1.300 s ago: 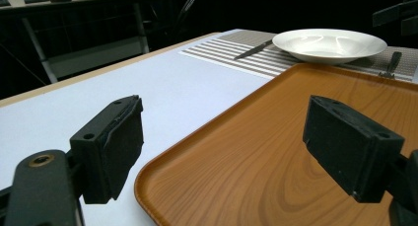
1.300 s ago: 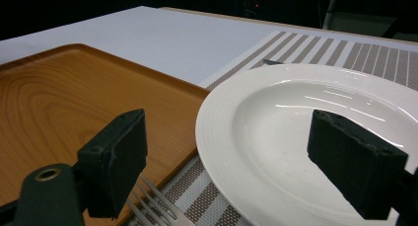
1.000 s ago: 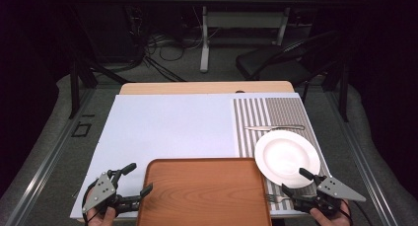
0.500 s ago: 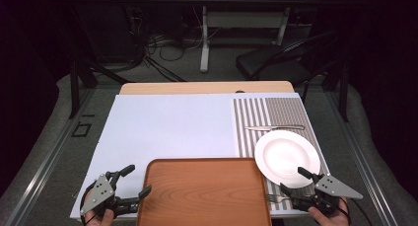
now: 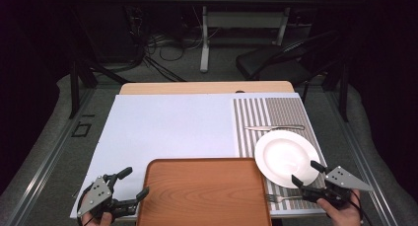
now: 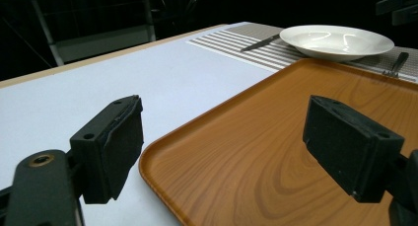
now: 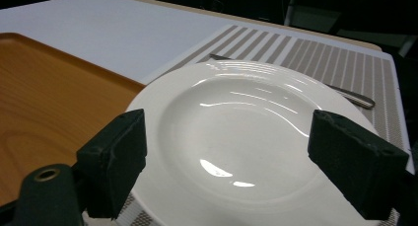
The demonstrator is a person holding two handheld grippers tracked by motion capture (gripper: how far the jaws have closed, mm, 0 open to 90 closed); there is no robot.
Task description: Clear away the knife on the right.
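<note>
A white plate [image 5: 287, 158] lies on the striped placemat [image 5: 268, 112] at the right, just past the wooden tray [image 5: 207, 191]. My right gripper [image 5: 305, 172] hovers at the plate's near right rim, open; in the right gripper view [image 7: 236, 162] the jaws stand wide apart over the plate [image 7: 246, 132] without touching it. My left gripper [image 5: 134, 182] sits at the tray's near left corner, open. In the left gripper view [image 6: 231, 147] the tray's corner [image 6: 276, 152] lies between the jaws, and nothing is gripped.
A knife [image 5: 273, 128] lies on the placemat behind the plate. A fork [image 5: 278, 198] lies in front of the plate, beside the tray. A white mat [image 5: 172, 127] covers the table's left and middle. A dark chair [image 5: 286, 58] and cables are beyond the table.
My right gripper has shifted a little to the right and farther up along the plate's near rim, jaws still wide. The left gripper has stayed put.
</note>
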